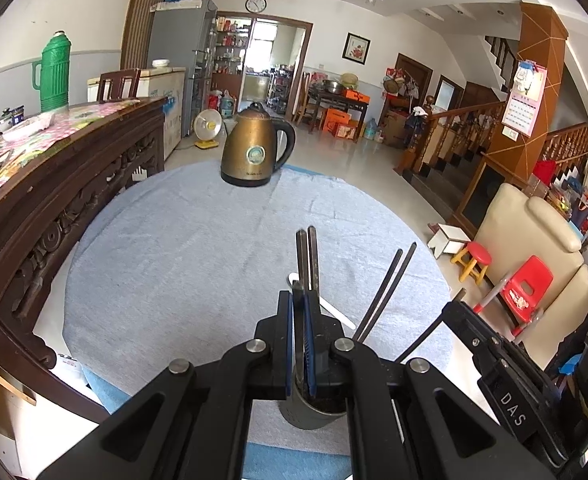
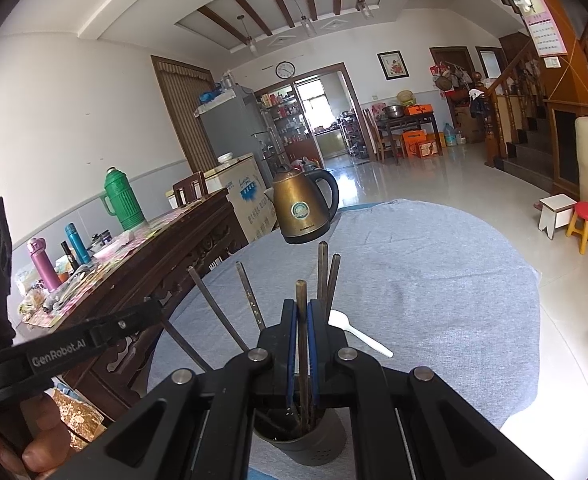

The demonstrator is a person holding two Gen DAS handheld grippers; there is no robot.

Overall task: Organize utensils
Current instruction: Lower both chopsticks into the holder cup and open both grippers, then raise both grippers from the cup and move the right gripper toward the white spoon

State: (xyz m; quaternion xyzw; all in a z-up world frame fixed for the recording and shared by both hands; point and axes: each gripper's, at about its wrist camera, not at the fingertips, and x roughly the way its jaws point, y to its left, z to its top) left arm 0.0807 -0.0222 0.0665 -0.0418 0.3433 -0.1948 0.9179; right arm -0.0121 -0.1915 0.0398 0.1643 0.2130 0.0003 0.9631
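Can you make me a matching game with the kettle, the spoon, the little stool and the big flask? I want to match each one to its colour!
Things:
1. kettle
2. spoon
3. stool
4. flask

Colours:
A. white
B. green
C. brassy gold with a black handle
D. red seat, yellow legs

Right pairs: 1-C, 2-A, 3-D, 4-B

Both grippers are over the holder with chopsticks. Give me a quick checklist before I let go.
1. Left gripper shut on chopstick: ok.
2. Right gripper shut on chopstick: ok.
3. Chopstick tips inside holder: ok.
4. Holder upright on cloth: ok.
5. Spoon in holder: not ok, it lies on the cloth.
6. Tips touching holder bottom: cannot tell.
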